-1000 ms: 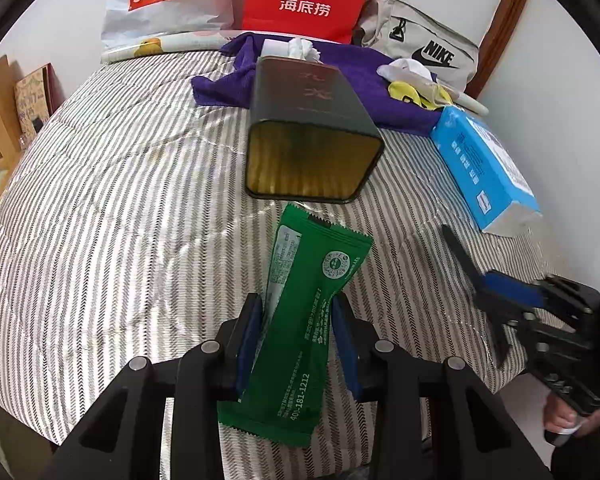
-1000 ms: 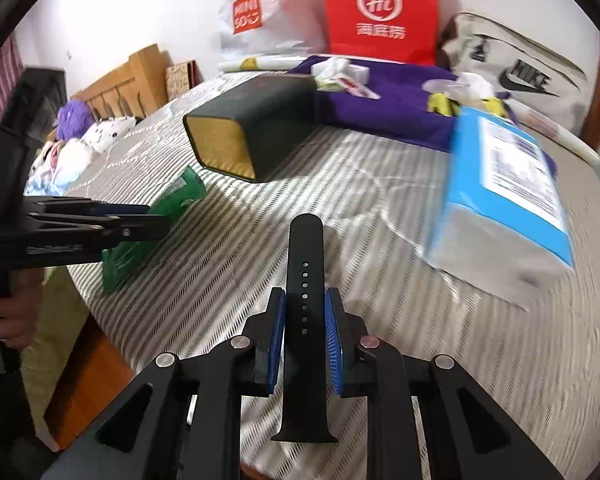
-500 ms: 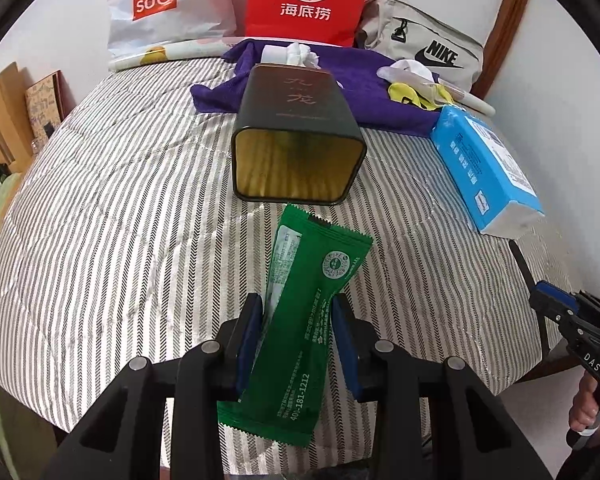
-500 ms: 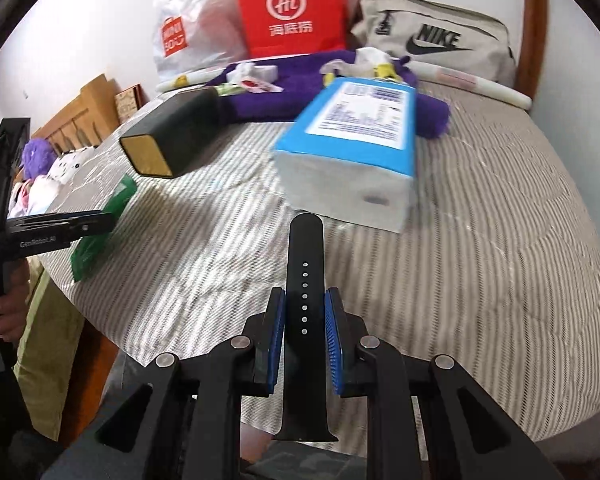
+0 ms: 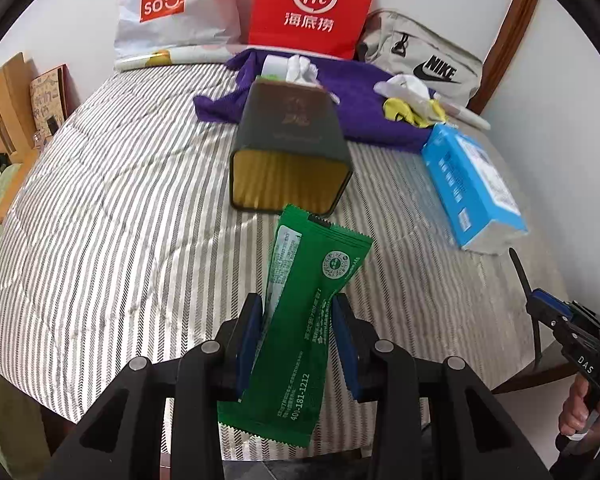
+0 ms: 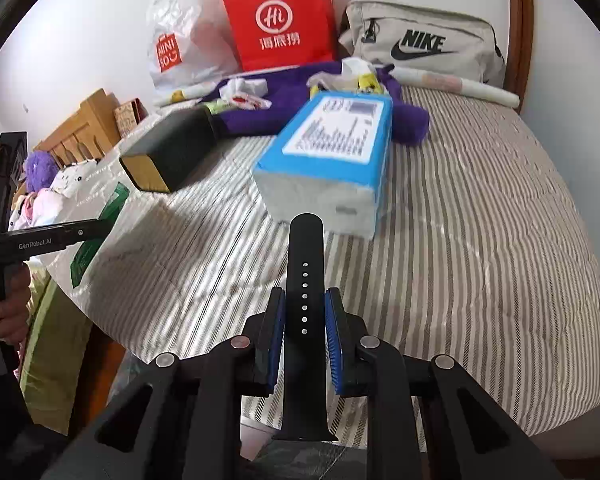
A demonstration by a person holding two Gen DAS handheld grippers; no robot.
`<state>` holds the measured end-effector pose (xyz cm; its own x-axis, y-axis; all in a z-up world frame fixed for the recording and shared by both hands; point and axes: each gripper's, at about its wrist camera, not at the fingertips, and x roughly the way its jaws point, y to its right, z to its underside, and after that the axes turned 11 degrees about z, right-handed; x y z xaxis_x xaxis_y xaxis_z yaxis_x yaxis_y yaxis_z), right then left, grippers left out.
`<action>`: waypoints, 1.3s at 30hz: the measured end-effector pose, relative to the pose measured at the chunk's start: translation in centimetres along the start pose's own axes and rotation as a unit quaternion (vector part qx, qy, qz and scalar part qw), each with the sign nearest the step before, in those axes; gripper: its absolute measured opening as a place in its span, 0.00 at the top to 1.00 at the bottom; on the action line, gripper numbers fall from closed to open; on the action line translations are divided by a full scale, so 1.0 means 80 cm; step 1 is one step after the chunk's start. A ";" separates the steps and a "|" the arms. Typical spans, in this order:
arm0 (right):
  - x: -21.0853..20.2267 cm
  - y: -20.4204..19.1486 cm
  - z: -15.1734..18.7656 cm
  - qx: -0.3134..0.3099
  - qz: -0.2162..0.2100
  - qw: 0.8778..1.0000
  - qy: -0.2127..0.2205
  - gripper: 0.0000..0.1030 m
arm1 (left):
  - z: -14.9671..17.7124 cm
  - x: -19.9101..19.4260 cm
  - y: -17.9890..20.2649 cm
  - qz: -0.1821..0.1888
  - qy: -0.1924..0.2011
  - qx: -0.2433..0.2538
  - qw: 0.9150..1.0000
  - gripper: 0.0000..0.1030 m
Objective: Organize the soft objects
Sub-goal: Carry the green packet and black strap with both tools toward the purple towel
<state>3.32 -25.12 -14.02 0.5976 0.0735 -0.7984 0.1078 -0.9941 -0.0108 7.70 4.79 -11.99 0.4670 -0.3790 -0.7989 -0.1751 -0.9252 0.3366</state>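
Green packet (image 5: pixel 300 332) and black strap (image 6: pixel 304 320) both point forward, lengthwise between tool pads.

**Rig look: black frames, blue pads, bare hands**

Left gripper (image 5: pixel 296 336): matte black plastic frame w/ angular triangular cut-outs, four round silver screw heads across the linkage, dark blue pads on inner faces of both fingers (image 5: pixel 249 336). From the right wrist cam, same unit (image 6: pixel 48 236) seen side-on: slim black bar, white "GenRobot.AI" lettering, small silver screw nr the tip.

Right gripper (image 6: pixel 303 320): identical black build, four silver screws, brighter blue ribbed pads (image 6: pixel 334 332). Seen from the left cam (image 5: pixel 556 320): blue block up front, white "DAS" print on black body.

Left hand (image 6: pixel 8 308) & right hand (image 5: pixel 580 412): bare skin, sleeve colour unclear.
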 end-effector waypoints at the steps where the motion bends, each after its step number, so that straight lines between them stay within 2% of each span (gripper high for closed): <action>1: -0.002 0.000 -0.004 -0.001 -0.001 1.000 0.002 0.81 | -0.002 -0.003 0.002 0.000 0.002 0.001 1.000 0.67; 8: -0.024 0.000 -0.033 -0.010 0.001 1.000 0.022 0.81 | -0.026 -0.032 0.008 0.011 0.025 -0.003 1.000 0.67; 16: -0.028 0.001 -0.078 -0.018 0.002 0.999 0.036 0.81 | -0.062 -0.048 0.015 0.004 0.042 0.009 0.999 0.67; 27: -0.007 0.002 -0.130 -0.020 0.003 0.999 0.037 0.81 | -0.115 -0.034 0.012 -0.002 0.038 0.020 0.999 0.67; 39: 0.038 0.009 -0.176 -0.015 0.005 1.000 0.026 0.81 | -0.165 0.007 0.006 -0.005 0.022 0.019 1.000 0.67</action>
<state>16.34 -24.48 -7.97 0.6387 0.0680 -0.7664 0.1249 -0.9920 0.0161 19.29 4.38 -5.71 0.5067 -0.3698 -0.7788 -0.2028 -0.9291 0.3092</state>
